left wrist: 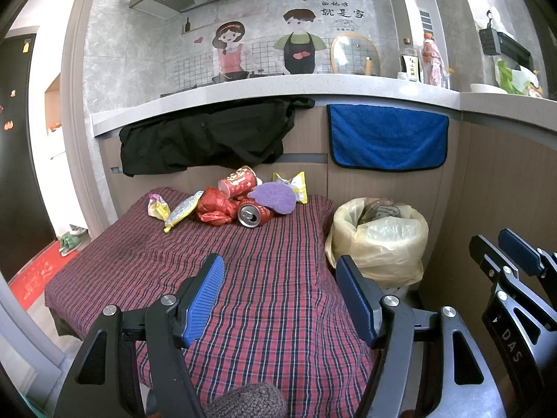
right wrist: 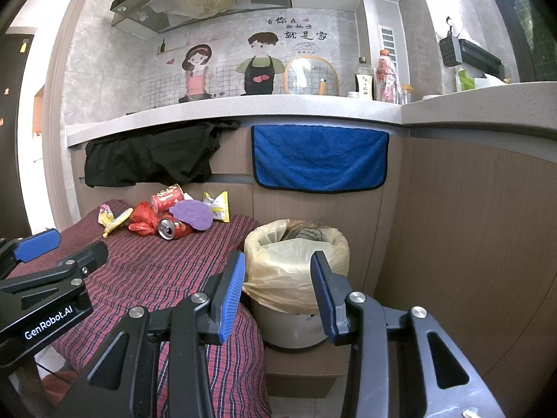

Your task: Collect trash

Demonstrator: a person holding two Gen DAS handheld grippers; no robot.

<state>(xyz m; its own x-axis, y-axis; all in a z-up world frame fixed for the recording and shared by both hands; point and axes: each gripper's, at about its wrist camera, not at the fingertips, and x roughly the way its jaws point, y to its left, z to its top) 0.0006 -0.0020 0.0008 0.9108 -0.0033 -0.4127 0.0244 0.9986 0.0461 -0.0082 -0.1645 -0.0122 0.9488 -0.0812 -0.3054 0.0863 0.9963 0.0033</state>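
Trash lies heaped at the far end of a plaid-covered table [left wrist: 264, 278]: a red soda can [left wrist: 252, 213], a red paper cup [left wrist: 238, 180], a crumpled red bag [left wrist: 214, 206], a purple felt piece [left wrist: 275, 196], a yellow snack wrapper [left wrist: 294, 185] and two smaller wrappers [left wrist: 174, 210]. A bin lined with a yellowish bag [left wrist: 379, 240] stands right of the table. My left gripper [left wrist: 278, 296] hangs open over the near cloth, holding nothing. My right gripper [right wrist: 278, 292] is open and empty in front of the bin [right wrist: 296, 261]. The same can [right wrist: 172, 229] shows in the right wrist view.
Behind the table a kitchen counter [left wrist: 313, 87] runs across, with a black garment [left wrist: 209, 139] and a blue towel [left wrist: 386, 137] hanging from it. Bottles and a glass lid stand on top. Wood panels close the right side. A doorway with a red mat [left wrist: 38, 278] opens at left.
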